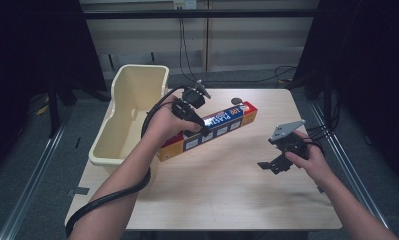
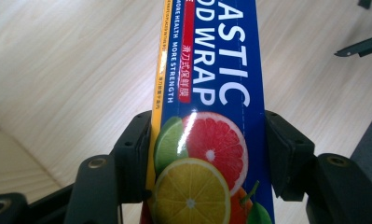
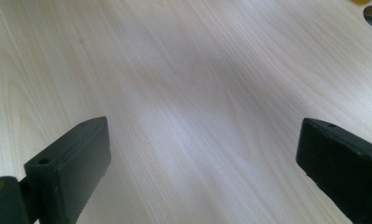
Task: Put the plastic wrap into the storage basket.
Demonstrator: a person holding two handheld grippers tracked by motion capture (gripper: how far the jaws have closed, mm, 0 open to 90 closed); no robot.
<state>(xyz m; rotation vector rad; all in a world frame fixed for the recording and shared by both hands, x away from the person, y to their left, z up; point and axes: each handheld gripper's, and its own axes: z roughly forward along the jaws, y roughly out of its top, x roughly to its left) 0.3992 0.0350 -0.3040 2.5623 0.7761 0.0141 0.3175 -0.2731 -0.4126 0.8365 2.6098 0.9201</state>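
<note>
Clearly the work is in its middle part. The left gripper [image 1: 199, 122] has its jaws clenched on the box of plastic wrap [image 1: 222, 122]; in the left gripper view the two black pads press on both long sides of the box [image 2: 211, 140], near the printed fruits. In the high view the box lies slanted across the bench [image 1: 227, 195], and it seems to be a little raised at the end where it is gripped, though how much of it touches the wood cannot be told. Its near end points toward the cream plastic tub [image 1: 137, 85], which stands at the left edge of the bench with nothing visible inside it.

So the grasping is done, and the carrying is probably what is left: the box is not yet over the tub and not yet inside it, if the tub is indeed the goal. That is a judgement only.

The right gripper [image 1: 272, 167] hangs over bare wood at the right side, well apart from the box. Its jaws are released and wide, with nothing between them, as the right gripper view [image 3: 202, 154] shows.
</note>
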